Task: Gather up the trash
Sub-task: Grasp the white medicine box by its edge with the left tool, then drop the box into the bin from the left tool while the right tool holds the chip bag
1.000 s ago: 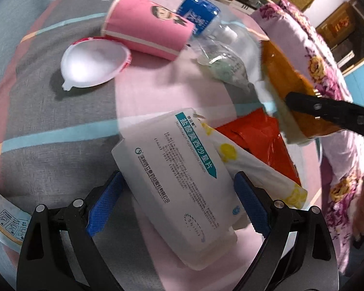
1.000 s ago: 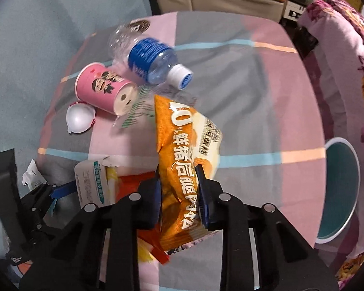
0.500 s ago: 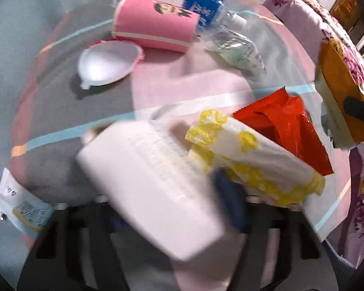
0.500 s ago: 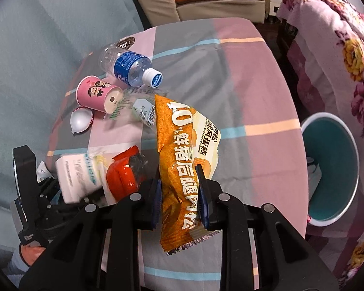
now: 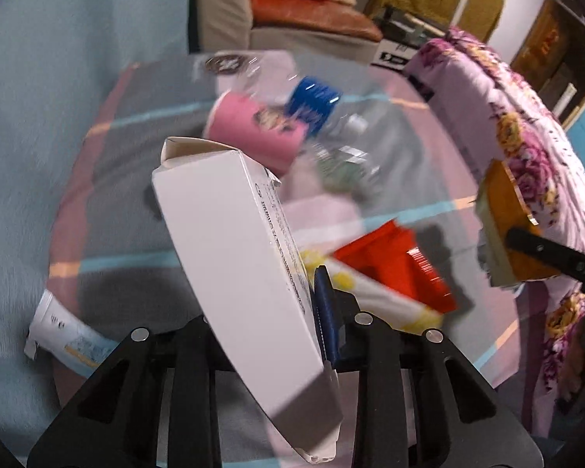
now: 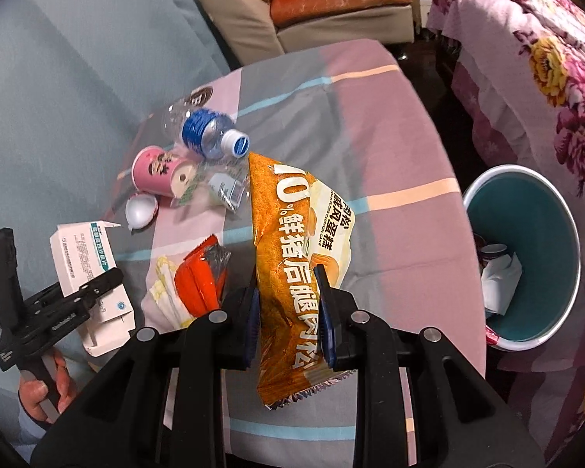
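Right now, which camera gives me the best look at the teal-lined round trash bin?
The right wrist view: the teal-lined round trash bin shows whole beside the table, with its white rim and the paper inside. The left wrist view does not show it.

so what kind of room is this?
Probably a home living room: a leather-cushioned sofa, a round table under a striped cloth strewn with trash, and a floral cover over furniture beside a teal bin.

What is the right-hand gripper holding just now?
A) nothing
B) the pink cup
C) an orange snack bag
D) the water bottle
C: the right gripper has its two fingers pressed on the orange snack bag, lifted above the table, while the pink cup and water bottle lie on the cloth.
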Demonstrator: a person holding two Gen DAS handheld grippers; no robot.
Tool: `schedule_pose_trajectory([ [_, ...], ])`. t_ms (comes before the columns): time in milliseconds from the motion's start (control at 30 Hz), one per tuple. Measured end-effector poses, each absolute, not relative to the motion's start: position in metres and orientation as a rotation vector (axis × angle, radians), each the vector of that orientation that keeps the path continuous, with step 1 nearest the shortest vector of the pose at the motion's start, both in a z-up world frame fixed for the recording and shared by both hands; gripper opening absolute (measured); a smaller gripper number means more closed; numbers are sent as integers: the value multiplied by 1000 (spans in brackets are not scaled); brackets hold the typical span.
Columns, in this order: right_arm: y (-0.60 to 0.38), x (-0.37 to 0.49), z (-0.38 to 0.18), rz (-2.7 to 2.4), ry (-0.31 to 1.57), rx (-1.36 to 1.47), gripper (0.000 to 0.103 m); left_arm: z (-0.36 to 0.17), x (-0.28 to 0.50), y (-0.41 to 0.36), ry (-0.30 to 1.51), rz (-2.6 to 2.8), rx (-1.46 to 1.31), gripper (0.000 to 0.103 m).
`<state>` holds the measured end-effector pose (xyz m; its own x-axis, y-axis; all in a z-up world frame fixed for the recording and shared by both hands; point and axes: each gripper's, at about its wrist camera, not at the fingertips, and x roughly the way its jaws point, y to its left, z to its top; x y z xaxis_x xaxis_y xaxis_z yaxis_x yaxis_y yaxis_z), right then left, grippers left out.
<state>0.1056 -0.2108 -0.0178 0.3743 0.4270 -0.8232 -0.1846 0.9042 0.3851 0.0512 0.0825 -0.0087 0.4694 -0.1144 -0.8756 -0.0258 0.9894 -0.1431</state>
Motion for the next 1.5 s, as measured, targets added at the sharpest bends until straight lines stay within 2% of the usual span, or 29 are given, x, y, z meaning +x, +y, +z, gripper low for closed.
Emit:
schedule_pose_trajectory([
  [300,-257,100,-6,349,1060,305,24,7,89,-7,1021,-226,-75,29],
  [833,-372,95,-2,191,958,423,24,4,126,-154,1039,-425,84,29],
  [1500,-445,97,-22,87,969,488,24,-22,157,-248,1090,-523,132,30],
])
